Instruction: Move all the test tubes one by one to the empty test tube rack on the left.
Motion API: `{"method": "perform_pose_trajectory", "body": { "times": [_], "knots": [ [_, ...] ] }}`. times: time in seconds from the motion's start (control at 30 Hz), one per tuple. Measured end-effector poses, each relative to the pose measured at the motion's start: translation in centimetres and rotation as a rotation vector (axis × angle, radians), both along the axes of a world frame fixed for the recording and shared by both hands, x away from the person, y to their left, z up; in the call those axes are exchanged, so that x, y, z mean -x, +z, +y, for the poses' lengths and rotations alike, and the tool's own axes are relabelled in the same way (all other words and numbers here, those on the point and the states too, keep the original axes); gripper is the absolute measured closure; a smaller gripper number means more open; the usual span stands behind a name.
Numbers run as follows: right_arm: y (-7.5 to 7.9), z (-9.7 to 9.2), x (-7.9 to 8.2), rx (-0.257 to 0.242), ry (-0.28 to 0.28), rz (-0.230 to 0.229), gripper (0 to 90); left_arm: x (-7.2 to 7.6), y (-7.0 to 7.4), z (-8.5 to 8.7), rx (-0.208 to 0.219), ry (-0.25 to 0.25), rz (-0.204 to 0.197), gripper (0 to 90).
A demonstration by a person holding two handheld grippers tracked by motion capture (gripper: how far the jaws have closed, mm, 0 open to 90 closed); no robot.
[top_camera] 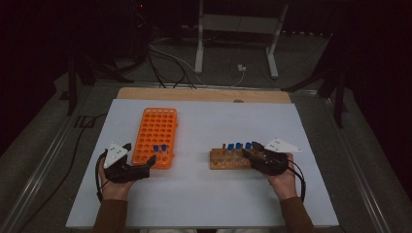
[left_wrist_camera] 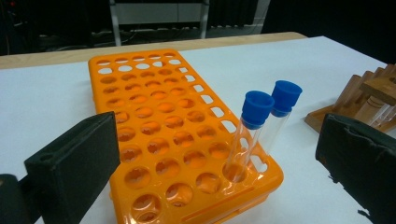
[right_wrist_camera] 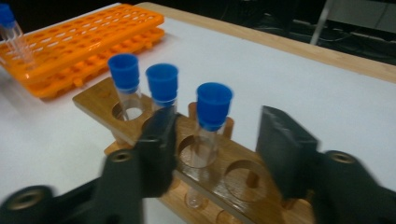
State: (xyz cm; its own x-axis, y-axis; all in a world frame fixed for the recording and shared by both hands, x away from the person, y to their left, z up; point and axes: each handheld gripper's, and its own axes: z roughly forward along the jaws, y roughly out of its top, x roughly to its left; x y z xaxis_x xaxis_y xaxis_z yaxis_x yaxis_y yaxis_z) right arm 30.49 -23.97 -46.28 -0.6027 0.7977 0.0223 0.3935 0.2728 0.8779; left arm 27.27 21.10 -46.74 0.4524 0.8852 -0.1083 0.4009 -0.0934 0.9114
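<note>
Two blue-capped tubes [left_wrist_camera: 254,135] already stand upright in the near corner of the orange rack [top_camera: 155,137] – that part we'd count as done. Our left gripper [top_camera: 151,162] sits just beside that corner with its jaws spread wide and nothing between them, so it looks finished with its last tube. Moving right, the wooden rack [top_camera: 229,159] carries three more capped tubes [right_wrist_camera: 163,86] in a row, still to go. Our right gripper [right_wrist_camera: 212,140] is over that rack, jaws partly spread around the nearest tube [right_wrist_camera: 211,121] – pads not touching it as far as we can see, a bit blurred. We'd judge two moved, three left, with the next pickup underway.
</note>
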Motion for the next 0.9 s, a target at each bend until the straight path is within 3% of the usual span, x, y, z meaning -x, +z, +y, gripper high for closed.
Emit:
{"method": "perform_pose_trajectory", "body": {
  "times": [0.17, 0.33, 0.9],
  "knots": [
    [-0.36, 0.16, -0.16, -0.001, 0.006, -0.003, 66.9, -0.05, -0.08, 0.03, -0.003, 0.006, 0.003, 0.7],
    [-0.42, 0.4, -0.02, 0.005, 0.022, -0.014, 72.3, -0.07, -0.16, -0.01, -0.005, 0.006, 0.008, 0.7],
    [-0.56, 0.67, 0.09, 0.003, 0.036, -0.029, 76.9, -0.1, -0.26, 0.07, -0.002, 0.015, 0.019, 0.7]
  ]
}}
